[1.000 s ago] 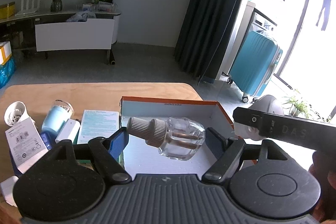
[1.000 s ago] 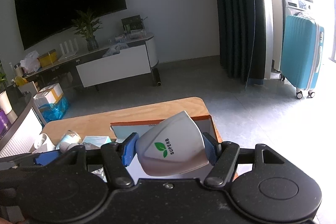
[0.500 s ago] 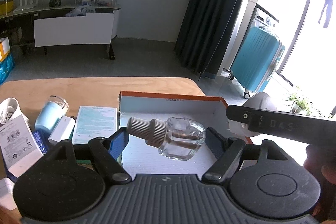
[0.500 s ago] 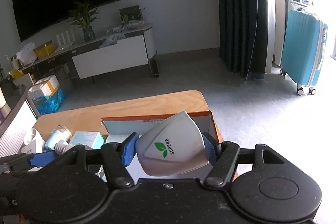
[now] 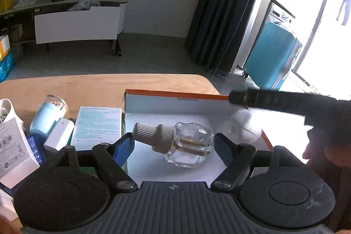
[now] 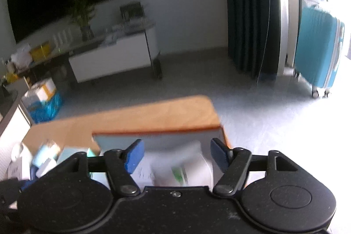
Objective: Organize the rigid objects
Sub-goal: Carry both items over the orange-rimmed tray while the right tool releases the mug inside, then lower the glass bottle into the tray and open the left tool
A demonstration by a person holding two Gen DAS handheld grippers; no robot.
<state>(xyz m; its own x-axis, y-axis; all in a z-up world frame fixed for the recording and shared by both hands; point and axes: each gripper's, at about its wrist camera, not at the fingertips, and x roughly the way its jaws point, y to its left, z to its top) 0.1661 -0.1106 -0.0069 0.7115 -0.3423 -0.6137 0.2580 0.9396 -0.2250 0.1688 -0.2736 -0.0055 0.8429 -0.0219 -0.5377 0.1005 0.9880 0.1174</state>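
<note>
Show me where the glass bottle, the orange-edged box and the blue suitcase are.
glass bottle [image 5: 190,147]: left wrist view, on its clear body.
orange-edged box [image 5: 175,95]: left wrist view, on its far rim.
blue suitcase [image 5: 272,56]: left wrist view, on its ribbed front.

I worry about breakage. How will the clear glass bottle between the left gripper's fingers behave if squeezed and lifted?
The clear bottle looks rigid and probably fragile. Its smooth faceted body may slip; the ribbed cap seems grippier. Lying on its side in the box, it might roll.
</note>
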